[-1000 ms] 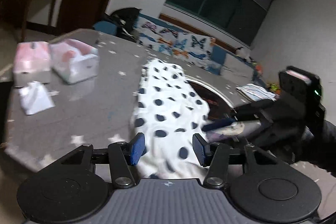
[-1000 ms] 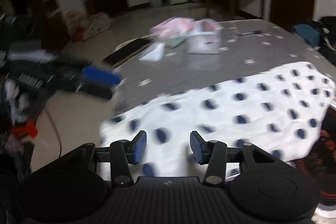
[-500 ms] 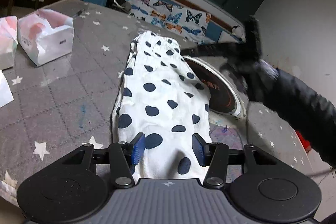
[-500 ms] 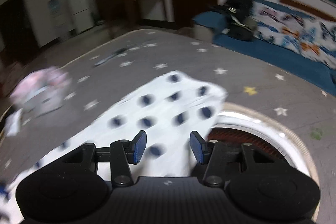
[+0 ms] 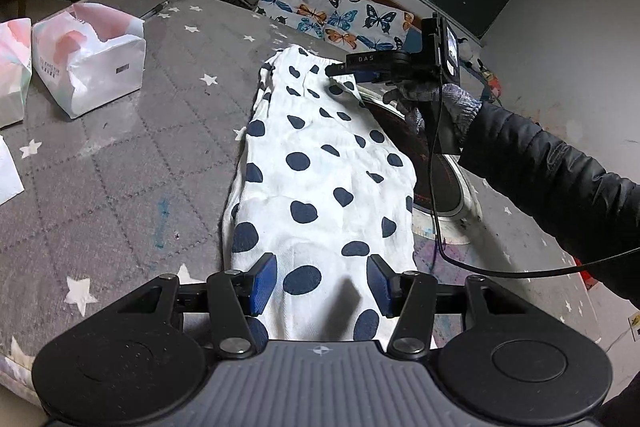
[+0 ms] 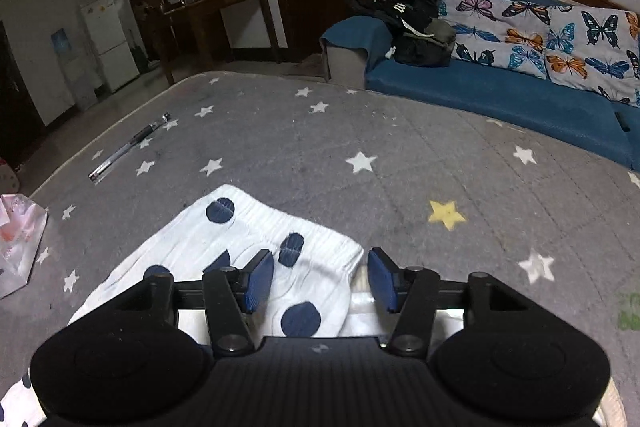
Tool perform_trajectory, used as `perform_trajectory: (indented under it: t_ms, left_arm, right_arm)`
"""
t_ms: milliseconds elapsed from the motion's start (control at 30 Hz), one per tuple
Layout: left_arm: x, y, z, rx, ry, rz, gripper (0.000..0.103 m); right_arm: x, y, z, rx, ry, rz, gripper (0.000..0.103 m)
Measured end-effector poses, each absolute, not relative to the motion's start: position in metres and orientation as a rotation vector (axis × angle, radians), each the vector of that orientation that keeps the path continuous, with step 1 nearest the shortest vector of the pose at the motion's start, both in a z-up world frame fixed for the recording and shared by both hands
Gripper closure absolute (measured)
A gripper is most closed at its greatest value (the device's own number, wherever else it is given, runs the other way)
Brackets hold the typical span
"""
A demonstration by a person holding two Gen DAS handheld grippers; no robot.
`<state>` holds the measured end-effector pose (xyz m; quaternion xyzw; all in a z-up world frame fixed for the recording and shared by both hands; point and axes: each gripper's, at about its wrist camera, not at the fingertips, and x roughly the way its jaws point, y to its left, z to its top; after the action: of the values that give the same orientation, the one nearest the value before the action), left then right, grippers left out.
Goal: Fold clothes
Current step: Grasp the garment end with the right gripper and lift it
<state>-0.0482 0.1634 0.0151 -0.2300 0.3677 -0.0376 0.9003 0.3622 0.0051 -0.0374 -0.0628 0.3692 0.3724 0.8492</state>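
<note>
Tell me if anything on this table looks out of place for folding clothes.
Yes. The polka-dot garment lies partly over a round cooktop-like disc set in the grey star-patterned table cover, so its right edge is not on flat cloth. A pen lies loose near the far edge.

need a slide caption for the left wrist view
Open left gripper over the near end of polka-dot shorts on a star-print table; right gripper at the waistband.

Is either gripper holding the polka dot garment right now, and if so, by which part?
Nothing is held. The left gripper is open over the near end of the polka dot garment, and the right gripper is open over its elastic waistband end.
</note>
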Motion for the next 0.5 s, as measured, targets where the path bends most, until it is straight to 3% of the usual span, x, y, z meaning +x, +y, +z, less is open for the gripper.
perform_trajectory:
  t_ms: [33, 133, 167, 500]
  left_arm:
    - [-0.048, 0.164, 0.015, -0.479, 0.763, -0.076, 0.05]
    - [-0.047, 0.165, 0.014, -0.484, 0.767, -0.068, 0.05]
    - [-0.048, 0.165, 0.014, -0.486, 0.767, -0.063, 0.05]
    - [-0.058, 0.166, 0.021, -0.488, 0.741, -0.017, 0.05]
  right_arm:
    - [0.36, 0.005, -0.038, -0.141, 0.771, 0.787, 0.052]
    - [0.358, 0.005, -0.038, -0.148, 0.764, 0.805, 0.073]
    - [0.359, 0.005, -0.037, -0.133, 0.773, 0.815, 0.084]
    - [0.338, -0.002, -0.005, -0.047, 0.733, 0.861, 0.09]
